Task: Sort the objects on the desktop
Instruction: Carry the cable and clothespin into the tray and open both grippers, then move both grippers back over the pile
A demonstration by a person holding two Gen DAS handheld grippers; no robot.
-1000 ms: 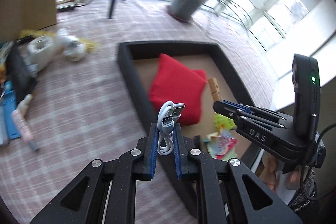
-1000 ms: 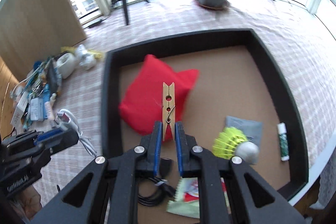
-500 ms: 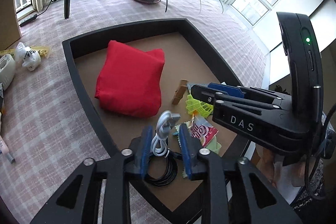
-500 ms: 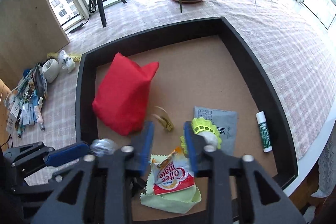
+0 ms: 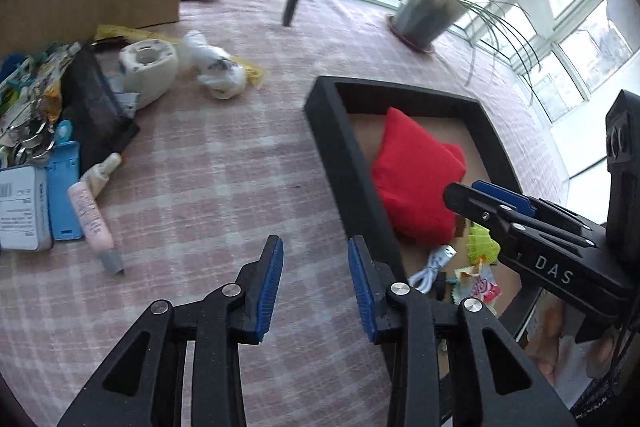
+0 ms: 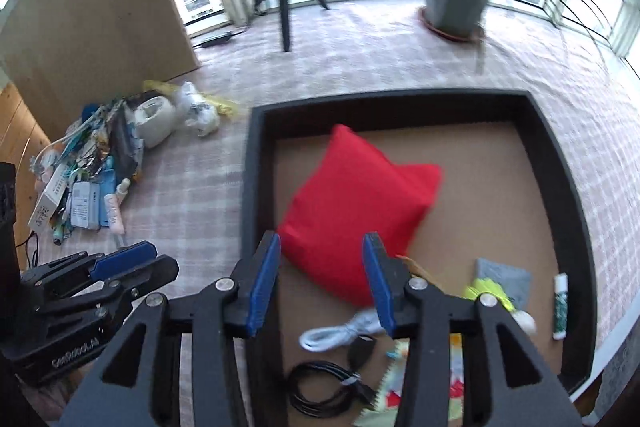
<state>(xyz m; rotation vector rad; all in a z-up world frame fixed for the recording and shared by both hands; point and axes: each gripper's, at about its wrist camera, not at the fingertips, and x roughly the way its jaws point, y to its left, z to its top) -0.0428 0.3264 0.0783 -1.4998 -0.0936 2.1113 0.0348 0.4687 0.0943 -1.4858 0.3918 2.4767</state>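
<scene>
Blue-padded jaws of the left hand-held gripper (image 5: 316, 283) are standing apart with nothing between them, hovering over the checked cloth of the desk (image 5: 208, 187) just left of the tray (image 5: 340, 155). Its jaws have just been opening. The right hand-held gripper (image 6: 322, 283) is also gaping, empty, over the tray's left wall and the red bag (image 6: 352, 203); its jaws have likewise just been opening. Inside the tray are lying a white cable (image 6: 340, 333), a black cable (image 6: 332, 383), a sachet (image 5: 486, 285), a shuttlecock (image 6: 490, 293) and a glue stick (image 6: 560, 307). A pile of clutter (image 5: 48, 155) is sitting on the desk, well apart to the left.
</scene>
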